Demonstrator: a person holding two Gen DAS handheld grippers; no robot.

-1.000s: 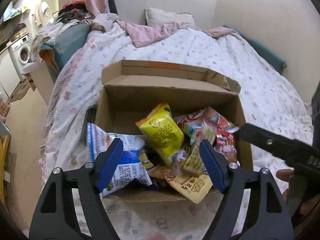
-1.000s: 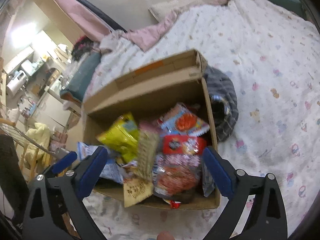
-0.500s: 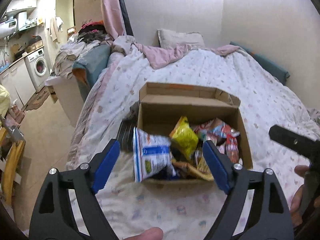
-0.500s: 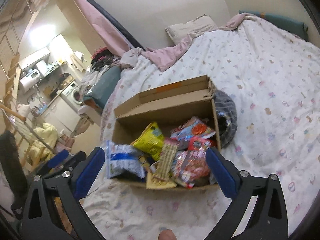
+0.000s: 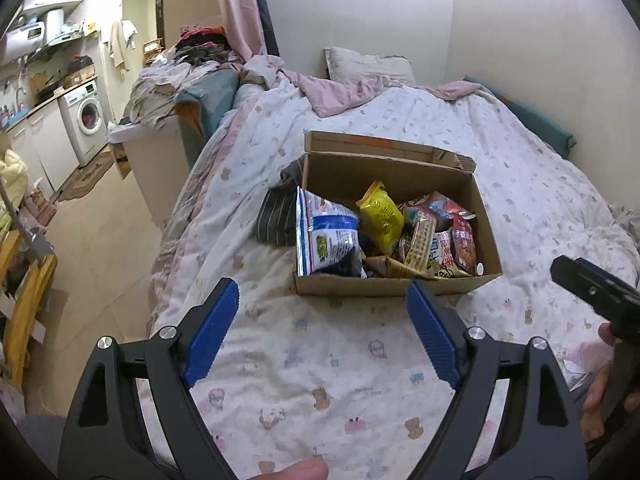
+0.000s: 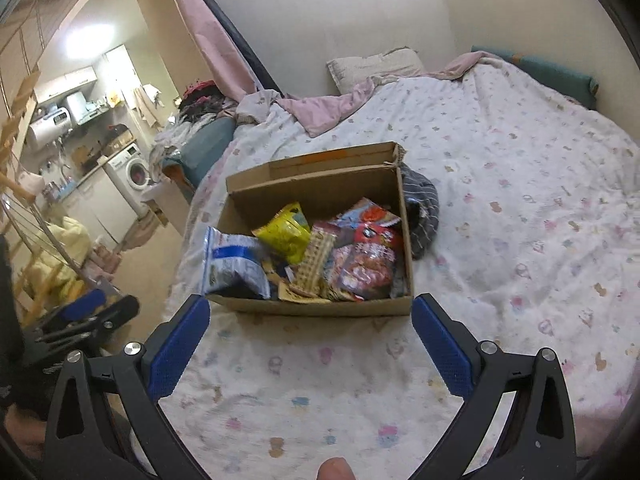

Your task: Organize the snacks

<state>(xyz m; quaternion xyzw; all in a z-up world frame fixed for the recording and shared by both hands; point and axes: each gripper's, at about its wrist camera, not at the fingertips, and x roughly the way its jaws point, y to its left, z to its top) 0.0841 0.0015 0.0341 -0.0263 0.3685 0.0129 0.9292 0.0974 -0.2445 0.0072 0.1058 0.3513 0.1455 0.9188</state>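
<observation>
Blue ribbed pads line both fingers of the left gripper, whose jaws stand wide apart with nothing between them, hanging above the patterned white duvet. The right gripper is spread just as wide and is also empty, its blue pads flanking the near corners of the cardboard box as seen from the right wrist view.

At 12 o'clock from the left gripper, the open cardboard box sits on the duvet, apart from both grippers, its far flap standing up. Snack packets fill it in a loose heap. A blue-and-white snack bag leans at the left end, poking above the box wall; a yellow snack bag stands tilted near the middle; a red snack packet lies at the right end, with a pale biscuit pack between yellow and red.

At 11 o'clock from the box in the left wrist view, a dark striped cloth lies touching the box's outer wall. A pink blanket and a pillow lie at the bed's far end. At 10 o'clock, well apart, a washing machine stands in the kitchen area.
</observation>
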